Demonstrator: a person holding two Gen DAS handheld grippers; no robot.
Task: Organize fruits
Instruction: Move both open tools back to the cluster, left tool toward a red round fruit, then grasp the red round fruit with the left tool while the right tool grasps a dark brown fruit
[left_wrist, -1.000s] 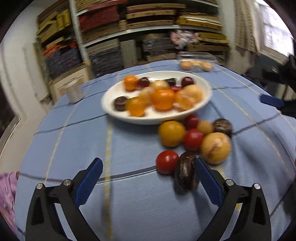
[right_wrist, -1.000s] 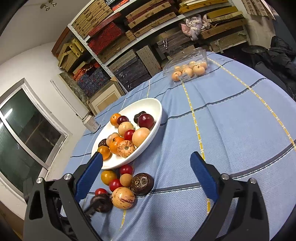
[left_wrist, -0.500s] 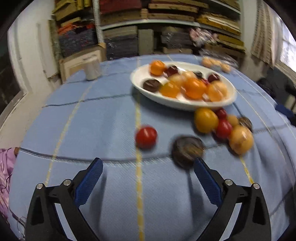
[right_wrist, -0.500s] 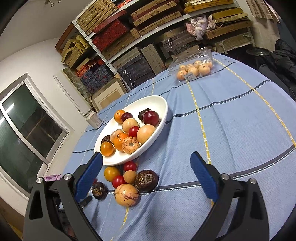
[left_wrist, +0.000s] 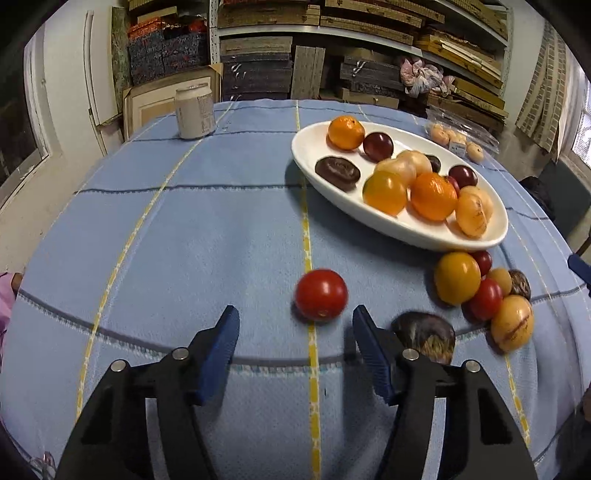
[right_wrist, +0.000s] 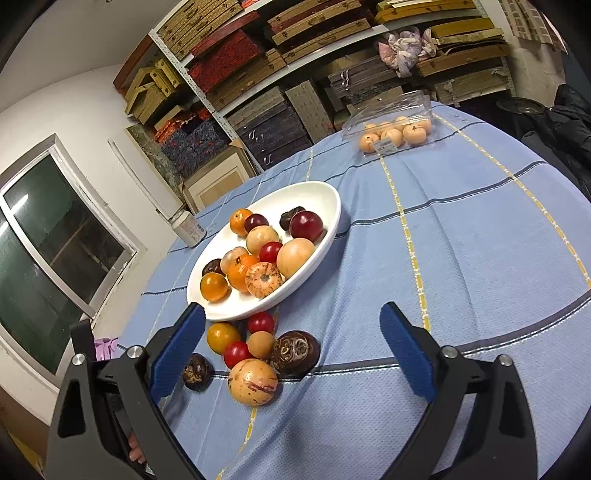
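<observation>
On the bench, left wrist view: white oval dish is the landmark, sitting on a blue checked cloth. In the dish, mandarins, dark plums, pale round fruit and one dark brown wrinkled fruit. A red tomato lies alone on the cloth, near side of the dish, just ahead of the left hand-held gripper and a little toward its right finger. Jaws have just been closing; now about half open, pads touching nothing, tomato not yet between them. A dark brown fruit sits just outside the right finger. More loose fruit clusters against the dish's near right rim: yellow, red, pale. A white can stands well beyond the dish to the left.

Right wrist view: right hand-held gripper held wide open, nothing in it. Between its fingers, the loose cluster lies just near of the dish rim; a large speckled pale fruit nearest the camera. A clear plastic clamshell of small orange fruit sits far beyond the dish, by the bench's far edge.
</observation>
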